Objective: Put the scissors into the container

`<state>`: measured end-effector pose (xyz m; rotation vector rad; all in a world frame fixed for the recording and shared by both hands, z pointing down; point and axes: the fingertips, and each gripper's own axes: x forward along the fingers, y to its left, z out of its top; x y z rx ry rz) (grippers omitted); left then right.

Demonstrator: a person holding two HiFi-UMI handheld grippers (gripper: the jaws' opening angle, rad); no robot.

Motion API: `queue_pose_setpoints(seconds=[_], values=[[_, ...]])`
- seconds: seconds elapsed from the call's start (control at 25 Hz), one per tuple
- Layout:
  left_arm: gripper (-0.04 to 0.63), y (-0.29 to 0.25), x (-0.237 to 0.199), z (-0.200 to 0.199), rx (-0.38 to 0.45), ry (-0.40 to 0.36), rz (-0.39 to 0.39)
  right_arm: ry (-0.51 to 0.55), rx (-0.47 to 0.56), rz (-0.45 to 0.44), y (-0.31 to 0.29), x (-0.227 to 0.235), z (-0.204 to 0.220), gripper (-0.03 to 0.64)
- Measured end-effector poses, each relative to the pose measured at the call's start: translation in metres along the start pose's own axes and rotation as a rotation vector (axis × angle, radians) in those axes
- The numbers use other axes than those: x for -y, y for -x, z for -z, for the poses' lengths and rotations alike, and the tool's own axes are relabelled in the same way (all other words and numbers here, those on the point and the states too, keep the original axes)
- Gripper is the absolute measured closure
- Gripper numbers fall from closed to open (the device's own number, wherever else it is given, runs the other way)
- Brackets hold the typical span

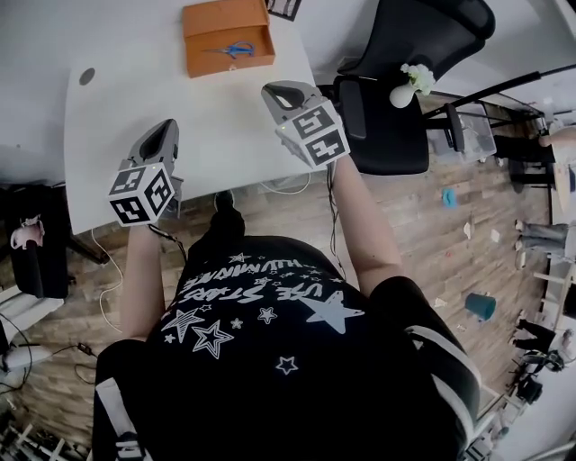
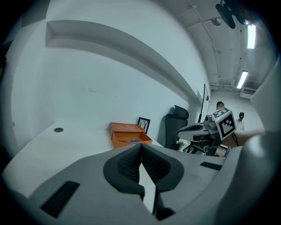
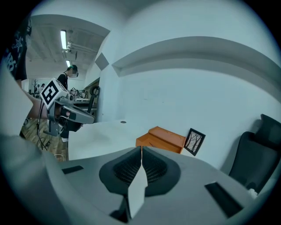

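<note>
The blue-handled scissors (image 1: 236, 49) lie inside the open orange container (image 1: 227, 38) at the far side of the white table (image 1: 180, 117); from the left gripper view they show as a blue streak (image 2: 131, 141) in the container (image 2: 128, 135). My left gripper (image 1: 160, 137) hovers over the table's near left part, jaws shut with nothing between them. My right gripper (image 1: 274, 90) is held over the table's near right part, also shut and empty. In the right gripper view the container (image 3: 161, 138) stands ahead, and the scissors are hidden by its wall.
A small framed picture (image 1: 284, 7) leans by the wall behind the container. A black office chair (image 1: 396, 81) stands right of the table, with a white vase of flowers (image 1: 407, 87) by it. A round cable hole (image 1: 86, 76) is at the table's left.
</note>
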<state>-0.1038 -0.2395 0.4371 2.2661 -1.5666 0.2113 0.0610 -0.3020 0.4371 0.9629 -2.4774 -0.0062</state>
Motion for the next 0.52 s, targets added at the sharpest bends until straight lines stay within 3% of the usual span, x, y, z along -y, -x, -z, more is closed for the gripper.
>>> queue_pose_setpoints(seconds=[0.52], values=[[0.577,0.077,0.052,0.048,-0.021,-0.032,0.023,-0.040,0.032,0.004,0.075,-0.065,0.026,0.569]])
